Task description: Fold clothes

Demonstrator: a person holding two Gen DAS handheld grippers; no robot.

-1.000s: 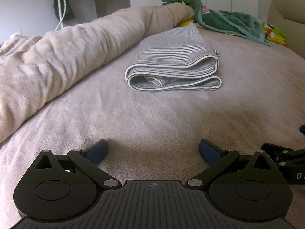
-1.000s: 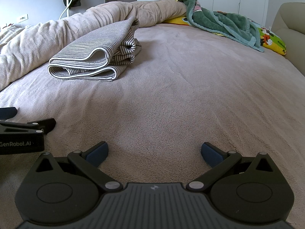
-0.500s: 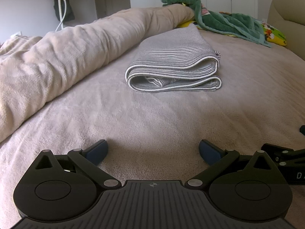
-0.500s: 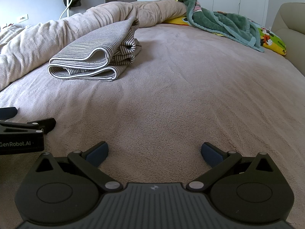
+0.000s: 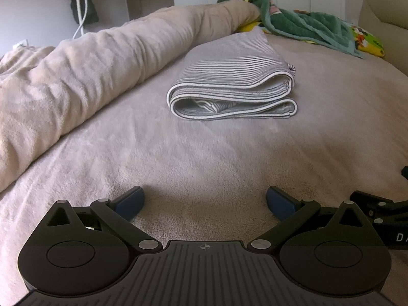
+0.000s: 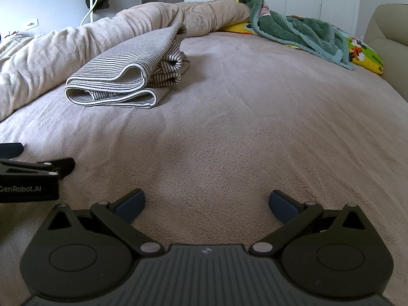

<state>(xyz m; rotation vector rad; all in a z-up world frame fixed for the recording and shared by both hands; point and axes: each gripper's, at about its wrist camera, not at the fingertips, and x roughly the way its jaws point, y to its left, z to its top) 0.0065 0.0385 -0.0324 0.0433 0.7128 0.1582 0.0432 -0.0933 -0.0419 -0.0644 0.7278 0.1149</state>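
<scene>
Broadly beige bed, folded striped garment far left; left claw and right claw spread wide, gripping nothing.

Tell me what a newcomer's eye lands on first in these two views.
First, the striped garment, folded into a neat stack on the beige bed cover, beside the long rolled duvet. Next, the green blanket heaped at the bed's far end over a bright cartoon pillow. Both the left tongs and right tongs hang open and empty over bare cover.
</scene>
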